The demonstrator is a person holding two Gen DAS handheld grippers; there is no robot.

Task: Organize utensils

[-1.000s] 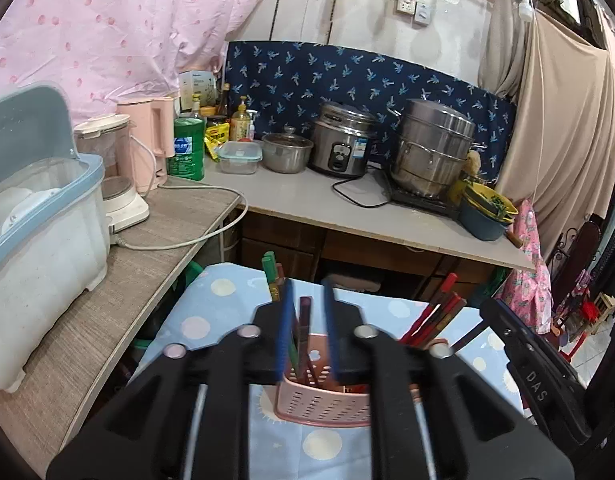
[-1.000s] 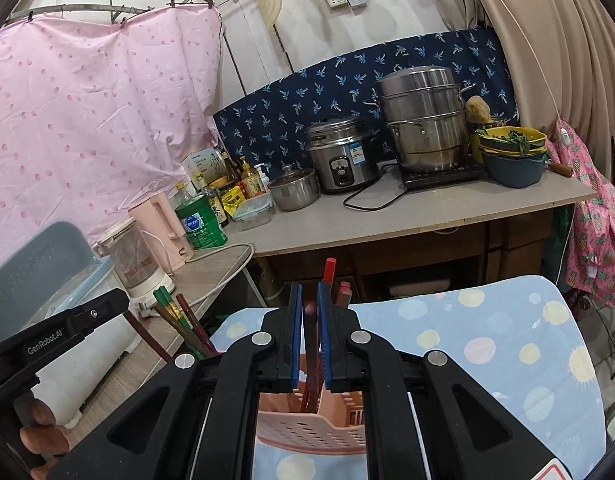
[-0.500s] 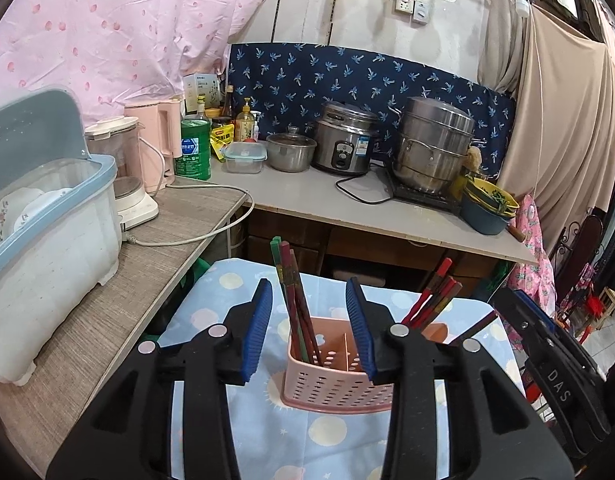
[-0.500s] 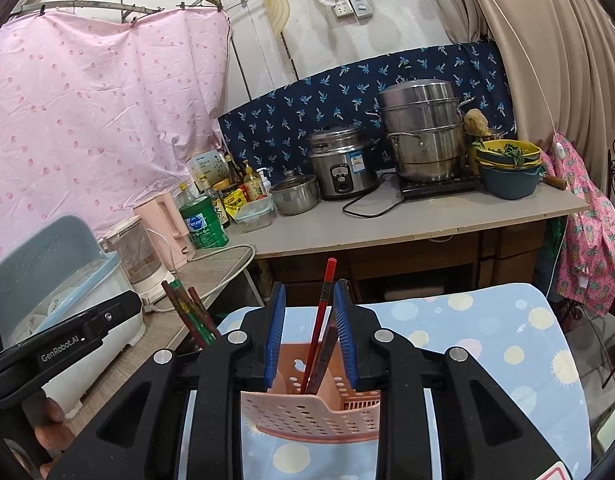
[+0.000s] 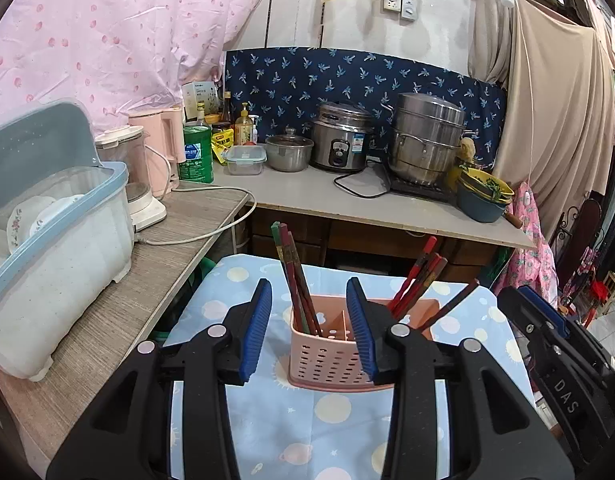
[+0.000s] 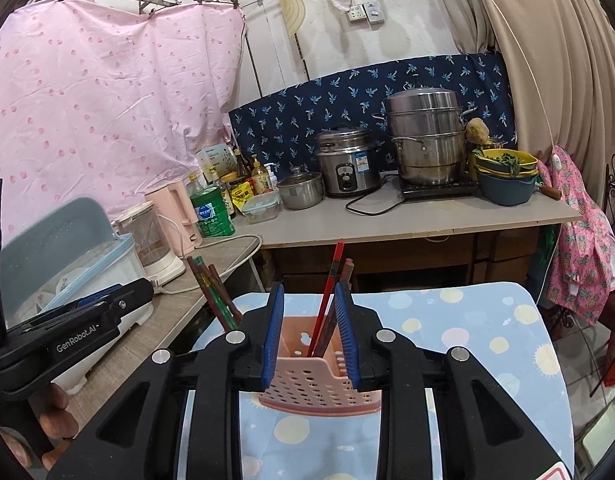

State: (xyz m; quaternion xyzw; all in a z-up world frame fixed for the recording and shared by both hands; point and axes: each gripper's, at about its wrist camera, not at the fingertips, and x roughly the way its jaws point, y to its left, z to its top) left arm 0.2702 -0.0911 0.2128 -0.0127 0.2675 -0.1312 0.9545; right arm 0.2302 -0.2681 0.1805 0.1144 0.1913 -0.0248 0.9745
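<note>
A pink perforated utensil caddy (image 5: 327,356) stands on a blue dotted cloth (image 5: 307,432); it also shows in the right wrist view (image 6: 307,380). A bundle of chopsticks (image 5: 295,276) leans in its left compartment, and another bundle (image 5: 421,276) leans in its right one. My left gripper (image 5: 309,328) is open and empty, just in front of the caddy. My right gripper (image 6: 309,334) is open and empty, its blue pads on either side of the right bundle of chopsticks (image 6: 331,292) without touching them. The left bundle (image 6: 211,296) shows beside it.
A wooden counter (image 5: 107,320) at left holds a dish box (image 5: 51,240), blender and pink kettle (image 5: 163,152). The far counter (image 5: 347,196) carries a rice cooker (image 5: 339,140), steel pots (image 5: 427,140), bowls (image 5: 481,196) and bottles. Clothes hang at right.
Both grippers were shut on chopstick bundles in the caddy, then opened, let them go and drew back. The chopsticks now stand free in the caddy.
</note>
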